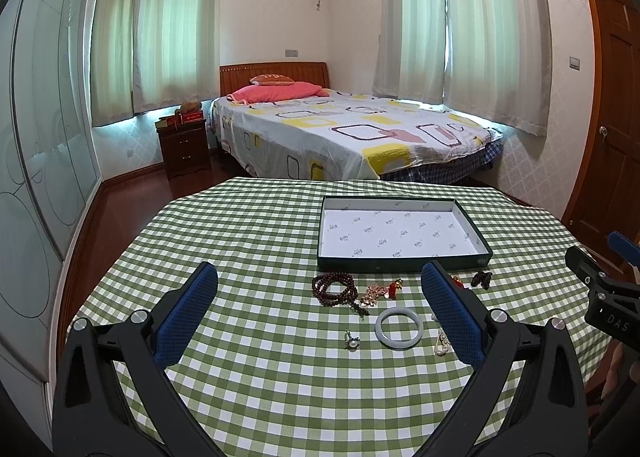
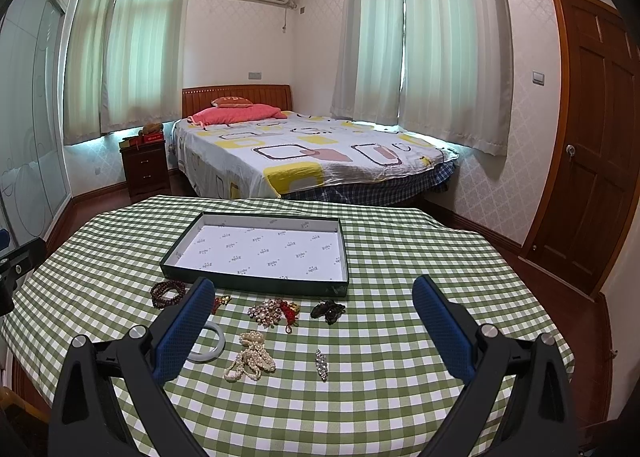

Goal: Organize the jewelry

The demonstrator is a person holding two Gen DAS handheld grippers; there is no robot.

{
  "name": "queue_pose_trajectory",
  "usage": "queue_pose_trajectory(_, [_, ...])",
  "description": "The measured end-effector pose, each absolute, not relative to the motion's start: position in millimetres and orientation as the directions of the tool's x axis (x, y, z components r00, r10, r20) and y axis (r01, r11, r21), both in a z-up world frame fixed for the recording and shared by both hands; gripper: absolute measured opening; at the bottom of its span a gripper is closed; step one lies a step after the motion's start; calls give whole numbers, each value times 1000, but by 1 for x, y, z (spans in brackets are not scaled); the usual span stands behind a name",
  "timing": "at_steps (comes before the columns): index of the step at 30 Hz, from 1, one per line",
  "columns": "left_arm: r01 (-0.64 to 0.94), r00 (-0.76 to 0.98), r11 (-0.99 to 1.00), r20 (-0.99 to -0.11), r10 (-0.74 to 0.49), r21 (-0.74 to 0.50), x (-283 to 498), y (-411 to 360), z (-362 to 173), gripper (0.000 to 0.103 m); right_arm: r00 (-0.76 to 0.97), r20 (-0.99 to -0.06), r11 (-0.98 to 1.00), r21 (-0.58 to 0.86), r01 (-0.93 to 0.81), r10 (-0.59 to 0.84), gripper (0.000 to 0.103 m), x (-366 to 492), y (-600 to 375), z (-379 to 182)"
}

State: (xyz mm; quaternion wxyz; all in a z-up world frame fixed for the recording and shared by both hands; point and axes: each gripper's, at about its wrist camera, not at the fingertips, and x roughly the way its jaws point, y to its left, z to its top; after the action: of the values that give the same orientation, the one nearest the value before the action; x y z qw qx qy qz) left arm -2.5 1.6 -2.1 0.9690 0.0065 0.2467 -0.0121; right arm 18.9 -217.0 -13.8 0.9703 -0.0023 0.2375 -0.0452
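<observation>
A shallow dark green box (image 1: 400, 259) (image 2: 256, 284) with white printed lining stands empty on the checked table. In front of it lie brown prayer beads (image 1: 334, 289) (image 2: 168, 293), a white jade bangle (image 1: 399, 327) (image 2: 210, 353), a small pearl pin (image 1: 352, 339), a pearl necklace (image 2: 250, 357), a rhinestone brooch (image 2: 266, 311), a red charm (image 1: 394, 289) (image 2: 290, 311), a dark hair clip (image 1: 481, 279) (image 2: 328, 310) and a crystal clip (image 2: 321, 364). My left gripper (image 1: 320, 277) is open above the table, short of the jewelry. My right gripper (image 2: 314, 293) is open over the pieces.
The table wears a green and white checked cloth (image 1: 248, 225) (image 2: 420, 257). Beyond its far edge are a bed (image 1: 340, 129), a dark nightstand (image 1: 184, 149) and a wooden door (image 2: 592, 137). The right gripper's body (image 1: 600, 289) shows at the left wrist view's right edge.
</observation>
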Motion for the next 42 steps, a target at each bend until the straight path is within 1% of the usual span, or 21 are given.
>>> queue_pose_trajectory(18, [21,871,1000,-490,-16,6,1,4,-7,99,882,-464,996,-24,85,-86,97,20,-219,-14])
queue_pose_trajectory(30, [9,848,1000,-530,-6,4,19,7,-38,99,870,-487,996,-11,84,-79,97,31,-222,-37])
queue_pose_trajectory(33, [20,821,1000,-571,-19,-4,30,7,-55,99,861,-504,997,2,79,-67,97,38,-225,-51])
queue_pose_trajectory(38, [31,758,1000,-651,-23,1,51,5,-94,99,823,-567,997,25,73,-46,97,54,-232,-82])
queue_pose_trajectory(42, [42,694,998,-717,-55,-36,72,5,-126,99,786,-617,996,52,74,-26,97,66,-236,-106])
